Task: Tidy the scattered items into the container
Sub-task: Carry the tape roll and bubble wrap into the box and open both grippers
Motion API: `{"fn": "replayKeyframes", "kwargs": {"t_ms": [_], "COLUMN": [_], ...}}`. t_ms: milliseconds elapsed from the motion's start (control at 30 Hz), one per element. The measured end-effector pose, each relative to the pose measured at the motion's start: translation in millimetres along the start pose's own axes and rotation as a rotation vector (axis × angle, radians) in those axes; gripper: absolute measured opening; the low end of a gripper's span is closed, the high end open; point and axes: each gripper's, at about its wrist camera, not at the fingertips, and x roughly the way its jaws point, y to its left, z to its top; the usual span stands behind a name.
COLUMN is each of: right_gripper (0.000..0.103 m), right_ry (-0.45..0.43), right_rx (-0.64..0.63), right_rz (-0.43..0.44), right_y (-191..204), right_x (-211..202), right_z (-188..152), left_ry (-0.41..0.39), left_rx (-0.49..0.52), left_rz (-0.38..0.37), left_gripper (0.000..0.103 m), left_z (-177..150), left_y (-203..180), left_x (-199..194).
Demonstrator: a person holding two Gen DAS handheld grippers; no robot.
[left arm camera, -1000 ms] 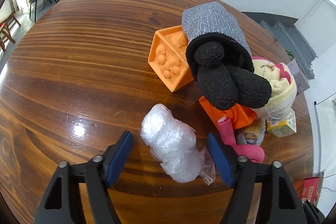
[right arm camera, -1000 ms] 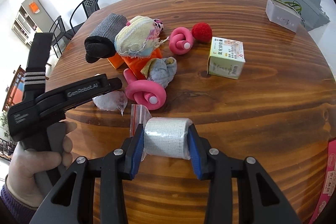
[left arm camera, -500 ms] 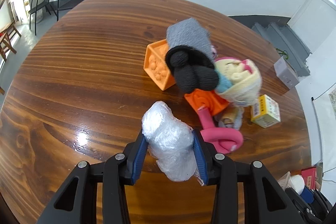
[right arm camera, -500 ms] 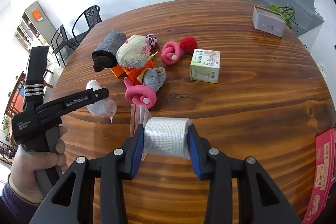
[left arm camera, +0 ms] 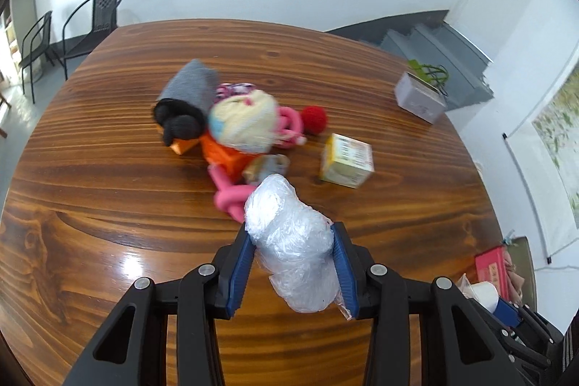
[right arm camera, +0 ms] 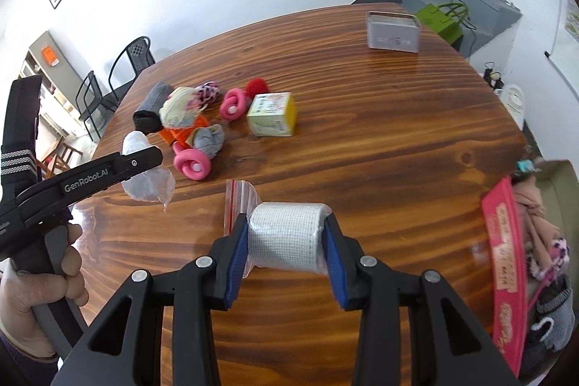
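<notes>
My left gripper (left arm camera: 292, 229) is shut on a crumpled clear plastic bundle (left arm camera: 289, 237), held above the wooden table (left arm camera: 108, 212). In the right wrist view that same left gripper (right arm camera: 144, 156) shows at the left edge with the bundle (right arm camera: 146, 181) hanging under it. My right gripper (right arm camera: 286, 221) is shut on a white gauze roll (right arm camera: 286, 239) in a small zip bag. A pile stays on the table: a grey-black sock (left arm camera: 184, 104), a cream knit ball (left arm camera: 244, 122), pink rings (left arm camera: 228, 194), a red pom-pom (left arm camera: 314, 120) and a yellow-green box (left arm camera: 347, 161). A container (right arm camera: 559, 190) with a pink box (right arm camera: 504, 259) and soft items sits past the table's right edge.
A grey tin (right arm camera: 392, 31) stands at the table's far right, with a green bag (right arm camera: 443, 20) behind it on the floor. Black chairs (left arm camera: 90, 20) stand beyond the far left edge. A person's hand (right arm camera: 39, 284) grips the left tool's handle.
The left jaws closed on the plastic bundle and lifted it off the table. Both grippers rose and swung right with their loads, so the pile looks smaller and farther left.
</notes>
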Motion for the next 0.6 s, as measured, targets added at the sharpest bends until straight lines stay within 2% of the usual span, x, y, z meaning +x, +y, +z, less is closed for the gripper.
{"fn": "replayKeyframes", "kwargs": {"t_ms": [300, 600], "right_gripper": [0.043, 0.043], "right_ry": [-0.039, -0.098], "right_rx": [0.096, 0.225], "right_rz": [-0.092, -0.217], "right_y": [-79, -168], "right_x": [-49, -108], "right_z": [-25, -54], "left_ry": [0.007, 0.042], "left_rx": [0.119, 0.252], "left_rz": [-0.104, -0.246], "left_gripper": [0.044, 0.044], "left_z": [-22, -54], "left_y": [-94, -206], "left_x": [-7, -10]}}
